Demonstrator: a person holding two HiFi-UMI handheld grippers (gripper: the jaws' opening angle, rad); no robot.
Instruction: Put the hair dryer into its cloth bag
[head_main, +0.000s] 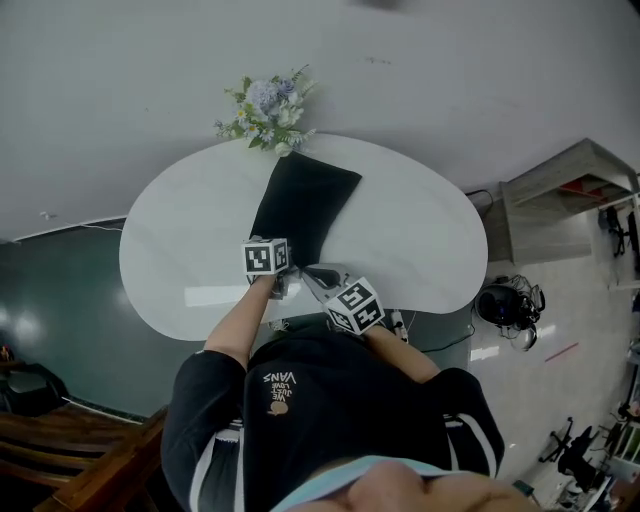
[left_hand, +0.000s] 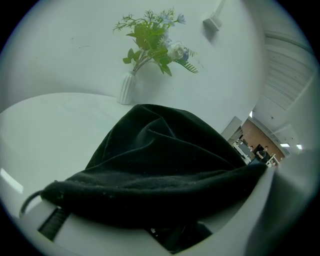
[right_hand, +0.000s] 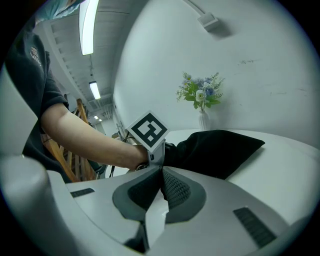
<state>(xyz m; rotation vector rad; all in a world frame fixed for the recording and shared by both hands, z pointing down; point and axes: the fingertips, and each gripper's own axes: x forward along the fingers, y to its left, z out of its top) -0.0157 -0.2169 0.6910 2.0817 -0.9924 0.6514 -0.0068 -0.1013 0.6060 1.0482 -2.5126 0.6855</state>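
The black cloth bag (head_main: 300, 205) lies lengthwise on the white oval table (head_main: 420, 230), its mouth toward me. My left gripper (head_main: 272, 250) is at that mouth. In the left gripper view the bag's hem (left_hand: 150, 200) drapes across both white fingers (left_hand: 75, 240), which stand well apart. A dark glossy body (left_hand: 175, 235), seemingly the hair dryer, sits between them, mostly hidden under the cloth, and the bag (left_hand: 165, 160) bulges beyond. My right gripper (head_main: 312, 274) is just right of the mouth. Its pads (right_hand: 172, 187) meet with nothing visible between them, and the bag (right_hand: 220, 150) lies ahead.
A small white vase of flowers (head_main: 270, 115) stands at the table's far edge, just past the bag's closed end. A drawstring loop (left_hand: 27, 205) hangs off the hem at the left. Shelving (head_main: 560, 200) and gear on the floor sit to the right of the table.
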